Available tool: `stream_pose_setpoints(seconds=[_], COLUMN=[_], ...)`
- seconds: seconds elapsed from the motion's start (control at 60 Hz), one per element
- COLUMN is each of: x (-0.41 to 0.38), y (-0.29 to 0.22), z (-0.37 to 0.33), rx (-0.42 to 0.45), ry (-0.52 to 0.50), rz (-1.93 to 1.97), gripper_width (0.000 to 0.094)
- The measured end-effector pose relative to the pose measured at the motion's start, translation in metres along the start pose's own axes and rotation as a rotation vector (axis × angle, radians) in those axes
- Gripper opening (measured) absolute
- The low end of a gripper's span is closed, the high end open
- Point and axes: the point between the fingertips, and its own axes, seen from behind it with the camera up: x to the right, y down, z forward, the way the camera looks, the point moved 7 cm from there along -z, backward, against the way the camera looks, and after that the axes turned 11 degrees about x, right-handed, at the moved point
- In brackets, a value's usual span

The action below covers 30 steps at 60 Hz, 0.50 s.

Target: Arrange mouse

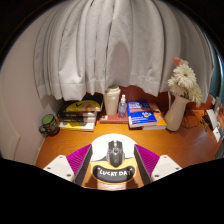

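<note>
Nearest the camera, at the bottom centre of the frame, the gripper [114, 163] shows its two fingers with purple pads [80, 157] on their inner faces. The fingers are spread fairly wide, slanting outward from the bottom. Between them lies a dark mouse [115, 153], resting on a pale round mouse mat [114, 173] that bears the printed words "LUCKY DAY". A gap shows on each side of the mouse, so neither pad appears to press on it; it sits on the mat by its own weight.

Its long axis runs straight away from the camera, up and down the frame, roughly along the midline between the fingers. Which end is the front I cannot tell for certain, though a lighter mark runs along its top.

Both mat and mouse lie on a wooden desk [60, 148]. Beyond the fingers, at the middle of the frame, stand a pale cup [112, 101] and a small bottle [123, 105], with a blue book [140, 112] to their right. At the right, a white vase of flowers [180, 92] stands. At the left lie stacked books [80, 112] and a small dark jar [49, 124]. White curtains [110, 45] hang across the upper part of the frame.
</note>
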Motion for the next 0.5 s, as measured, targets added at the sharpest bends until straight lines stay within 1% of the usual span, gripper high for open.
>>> stream_pose_setpoints(seconds=[0.067,0.267,0.5], x=[-0.004,-0.005,-0.025], y=[-0.005,-0.003,0.014], z=[-0.033,-0.117,-0.162], rx=[0.029,0.063,0.068], ry=[0.002,0.016,-0.03], rz=[0.013,0.003,-0.012], gripper_width=[0.0833,0.0831,0.0829])
